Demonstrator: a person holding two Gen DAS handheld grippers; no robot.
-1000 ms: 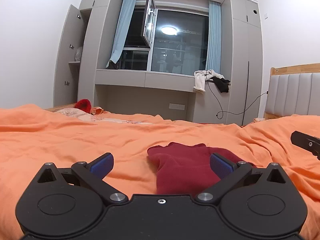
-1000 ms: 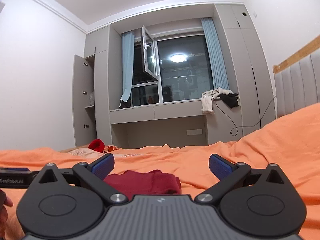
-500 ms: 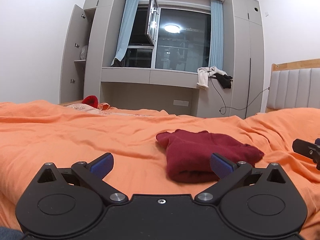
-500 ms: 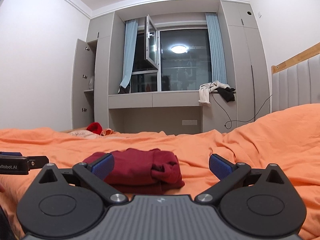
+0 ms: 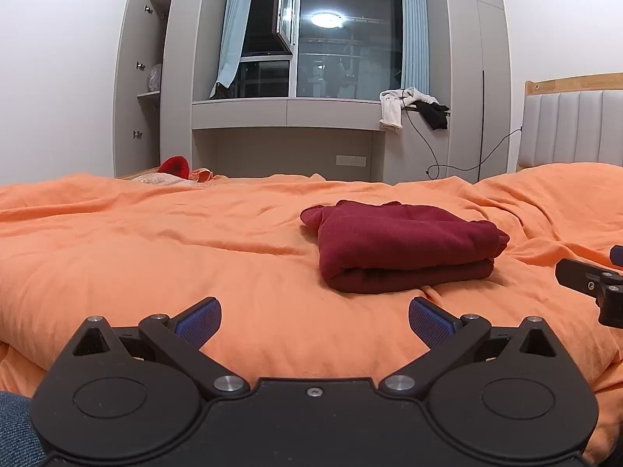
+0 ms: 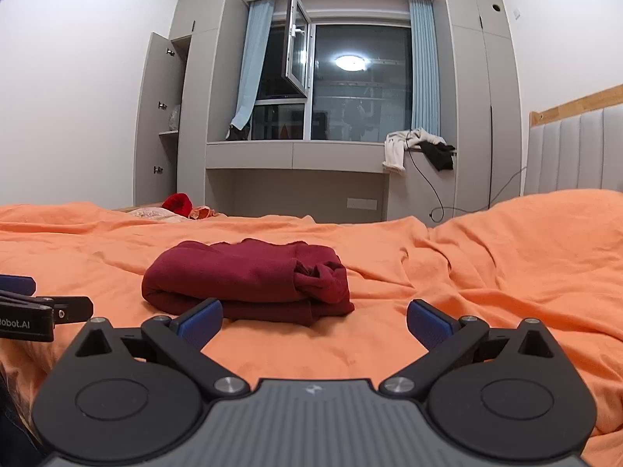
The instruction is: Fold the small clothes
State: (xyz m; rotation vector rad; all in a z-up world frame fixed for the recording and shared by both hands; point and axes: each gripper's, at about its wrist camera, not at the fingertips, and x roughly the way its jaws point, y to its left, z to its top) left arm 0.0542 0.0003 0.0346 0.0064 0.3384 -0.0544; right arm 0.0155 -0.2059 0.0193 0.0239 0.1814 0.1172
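A dark red garment point(image 5: 405, 245) lies folded in a compact bundle on the orange bedcover point(image 5: 155, 241). My left gripper point(image 5: 314, 317) hovers open in front of it, a little to its left, with nothing between the blue pads. In the right wrist view the same red garment point(image 6: 249, 278) sits ahead and left of my right gripper point(image 6: 314, 317), which is open and empty too. The right gripper's tip point(image 5: 592, 282) shows at the right edge of the left wrist view, and the left gripper's tip point(image 6: 39, 311) at the left edge of the right wrist view.
A small pile of red and pale clothes point(image 5: 175, 171) lies at the bed's far left edge. A padded headboard point(image 5: 572, 132) stands at the right. Beyond the bed are a window ledge with draped clothes point(image 5: 412, 107), a dangling cable and an open cupboard point(image 5: 140, 89).
Both grippers have pulled back and risen from the garment, so it now lies farther ahead and fully in view. The bundle stays folded on the bed.
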